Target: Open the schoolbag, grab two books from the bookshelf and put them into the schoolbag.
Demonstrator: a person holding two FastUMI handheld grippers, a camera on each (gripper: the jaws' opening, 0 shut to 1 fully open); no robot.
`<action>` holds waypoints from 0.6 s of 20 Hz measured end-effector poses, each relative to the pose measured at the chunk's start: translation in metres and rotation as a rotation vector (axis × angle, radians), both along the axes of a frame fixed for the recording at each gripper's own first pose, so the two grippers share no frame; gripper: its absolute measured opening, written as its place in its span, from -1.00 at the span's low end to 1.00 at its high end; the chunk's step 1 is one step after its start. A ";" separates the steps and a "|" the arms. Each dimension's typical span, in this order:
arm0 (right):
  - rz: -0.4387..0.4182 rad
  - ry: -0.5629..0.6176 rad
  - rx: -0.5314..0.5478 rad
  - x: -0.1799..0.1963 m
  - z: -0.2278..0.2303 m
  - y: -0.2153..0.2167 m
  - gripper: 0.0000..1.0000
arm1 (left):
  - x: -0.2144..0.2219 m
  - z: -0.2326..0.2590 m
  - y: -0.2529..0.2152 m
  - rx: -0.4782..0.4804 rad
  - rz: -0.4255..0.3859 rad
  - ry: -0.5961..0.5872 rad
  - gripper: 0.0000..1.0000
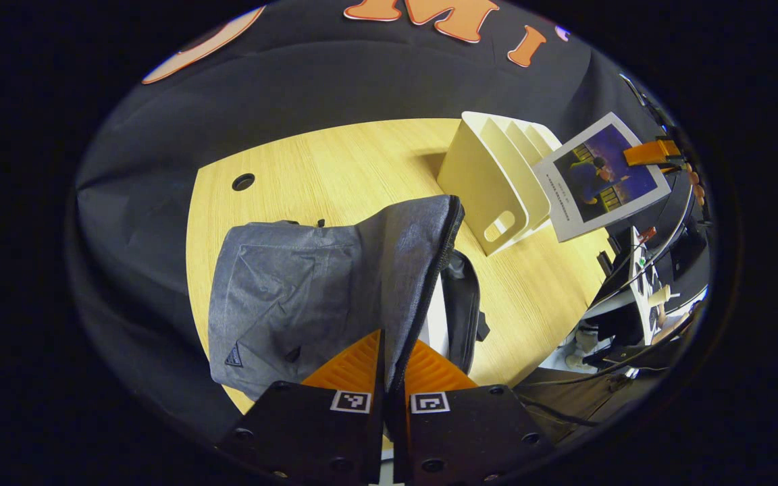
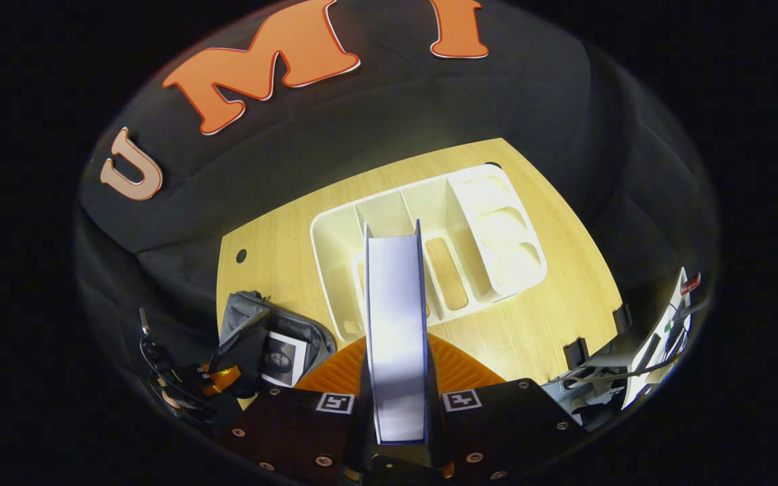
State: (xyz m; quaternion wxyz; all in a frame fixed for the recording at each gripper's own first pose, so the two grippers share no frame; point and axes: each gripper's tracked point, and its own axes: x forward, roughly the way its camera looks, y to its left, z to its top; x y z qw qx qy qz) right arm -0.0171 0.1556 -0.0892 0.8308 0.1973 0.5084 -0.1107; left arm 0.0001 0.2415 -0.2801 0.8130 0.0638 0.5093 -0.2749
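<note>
Grey fabric of the schoolbag (image 1: 294, 283) lies on the light wooden desk (image 1: 335, 162), and the left tool (image 1: 390, 368) is clenched on the bag's zippered edge, both fingers pressing the cloth between them and holding that flap up so the mouth gapes. Through the opening a pale page of a book inside the bag (image 1: 436, 317) shows, seen in the right gripper view as a cover with a dark portrait (image 2: 282, 360). Just beside the bag, toward the far right of the desk, stands the cream bookshelf (image 1: 490, 182), a slotted rack with upright dividers. Above and beside it, clear of the slots, a second book (image 1: 602, 175) with a dark blue picture on its cover hangs tilted in the air, gripped at its upper corner by the right tool (image 1: 652, 152). In the right gripper view that tool (image 2: 396, 378) is grasping this book (image 2: 396, 317) edge-on, its white pages rising between the two fingers, with the bookshelf (image 2: 490, 229) below it on the desk (image 2: 551, 317) and the schoolbag (image 2: 254, 324) at lower left, where the left tool (image 2: 217, 378) holds it. A cluttered stand with cables (image 1: 645, 283) sits off the desk's right edge
</note>
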 end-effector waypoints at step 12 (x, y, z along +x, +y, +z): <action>-0.070 0.087 0.234 -0.069 -0.054 0.041 -0.34 | -0.001 -0.004 -0.003 0.045 -0.092 0.006 -0.85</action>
